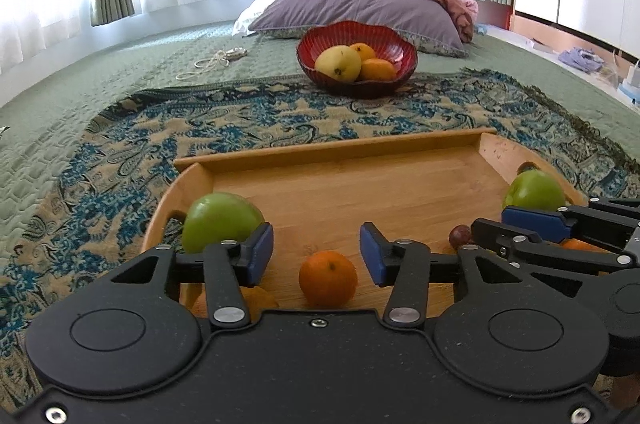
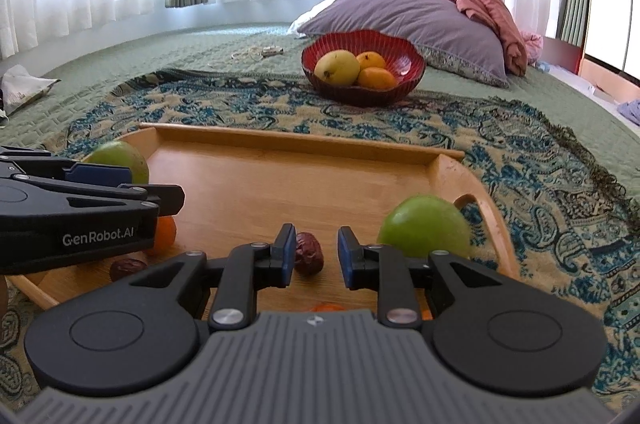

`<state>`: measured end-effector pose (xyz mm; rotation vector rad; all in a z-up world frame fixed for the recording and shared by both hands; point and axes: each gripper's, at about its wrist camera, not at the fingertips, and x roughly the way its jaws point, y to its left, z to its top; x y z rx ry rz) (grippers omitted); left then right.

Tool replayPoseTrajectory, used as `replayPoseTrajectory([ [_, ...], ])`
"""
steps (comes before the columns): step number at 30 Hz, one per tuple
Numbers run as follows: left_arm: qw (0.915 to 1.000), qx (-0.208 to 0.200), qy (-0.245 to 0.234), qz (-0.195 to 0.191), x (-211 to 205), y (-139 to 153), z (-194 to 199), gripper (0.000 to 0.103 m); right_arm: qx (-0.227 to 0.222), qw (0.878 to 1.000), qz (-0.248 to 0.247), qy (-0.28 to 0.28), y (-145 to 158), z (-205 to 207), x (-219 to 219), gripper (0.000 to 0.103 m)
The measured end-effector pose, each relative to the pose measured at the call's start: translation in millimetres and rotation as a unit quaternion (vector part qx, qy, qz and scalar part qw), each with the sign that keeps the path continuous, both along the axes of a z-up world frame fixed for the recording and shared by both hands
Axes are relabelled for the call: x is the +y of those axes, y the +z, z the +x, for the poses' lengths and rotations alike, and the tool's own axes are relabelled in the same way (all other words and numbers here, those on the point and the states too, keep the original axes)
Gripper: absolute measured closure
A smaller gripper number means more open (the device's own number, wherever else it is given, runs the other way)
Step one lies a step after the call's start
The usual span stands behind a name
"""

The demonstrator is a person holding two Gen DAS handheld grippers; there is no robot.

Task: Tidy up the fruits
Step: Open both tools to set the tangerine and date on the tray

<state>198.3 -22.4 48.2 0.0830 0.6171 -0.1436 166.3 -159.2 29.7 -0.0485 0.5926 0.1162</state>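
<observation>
Right wrist: date (image 2: 309,252) lengthwise between parted right claw (image 2: 313,255) pads.

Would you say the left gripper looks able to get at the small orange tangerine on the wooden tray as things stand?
Probably yes. The left gripper is open, and the small orange tangerine lies on the wooden tray between its blue pads with nothing in front of it. The right gripper sits off to the side.

Matte black bodies on both the left gripper (image 1: 316,256) and the right gripper (image 2: 312,256), with blue pads on the fingers (image 1: 260,252). Silver rivets at the linkage pivots behind the fingers, round black discs farther back. Ribbed grey plate on the right one; white "GenRobot.AI" lettering along the left one's side.
</observation>
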Motion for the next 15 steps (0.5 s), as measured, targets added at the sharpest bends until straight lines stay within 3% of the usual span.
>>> replayPoseTrajectory([
  [2,1.0000,-0.005,-0.001,-0.001,0.8,4.8,-5.1,0.049,-0.008,1.000,-0.002,0.001,4.2,-4.7,-1.9,0.057],
  [15,0.9994,-0.033,-0.001,-0.005,5.7,25.9,-43.2,0.017,-0.043,0.999,0.000,-0.011,25.7,-38.7,-18.2,0.041],
])
